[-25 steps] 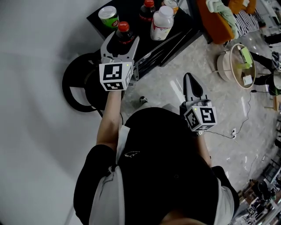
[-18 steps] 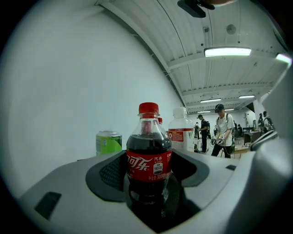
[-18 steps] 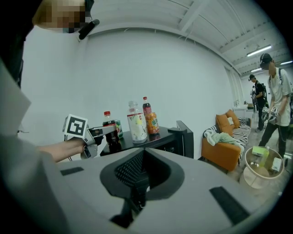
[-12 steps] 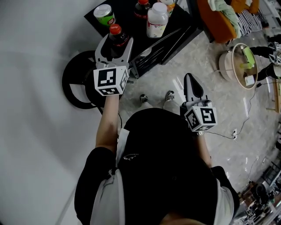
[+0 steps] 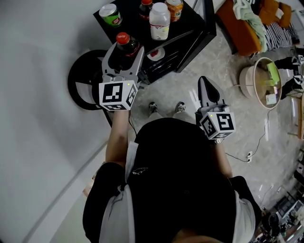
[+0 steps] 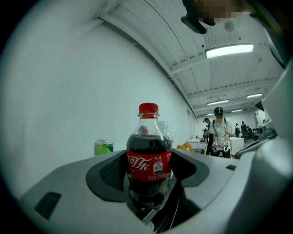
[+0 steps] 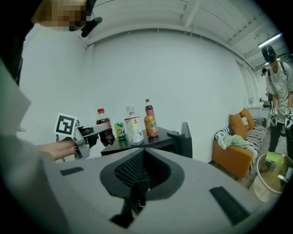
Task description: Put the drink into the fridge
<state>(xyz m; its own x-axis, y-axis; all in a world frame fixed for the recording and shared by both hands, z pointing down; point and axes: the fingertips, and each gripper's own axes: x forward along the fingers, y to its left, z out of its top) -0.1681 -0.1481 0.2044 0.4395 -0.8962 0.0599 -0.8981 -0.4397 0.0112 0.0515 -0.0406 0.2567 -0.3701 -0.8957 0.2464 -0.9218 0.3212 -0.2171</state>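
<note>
Head view: on a marble floor (image 5: 228, 64), we see the black fridge (image 5: 134, 18) top carrying a green can (image 5: 109, 14) and other bottles. The left gripper (image 5: 126, 53) clamps the cola bottle (image 5: 123, 40), now drawn past the top's edge, farther from the can than before.

Left gripper view: the bottle stands upright between the jaws, with a white wall (image 6: 68, 91) behind.

Right gripper view: the right gripper (image 7: 137, 189) has its jaws together, empty.

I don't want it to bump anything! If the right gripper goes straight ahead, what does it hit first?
Probably the low black cabinet. The right gripper, jaws shut, points towards its front, with nothing showing in between. Depth is hard to judge.
</note>
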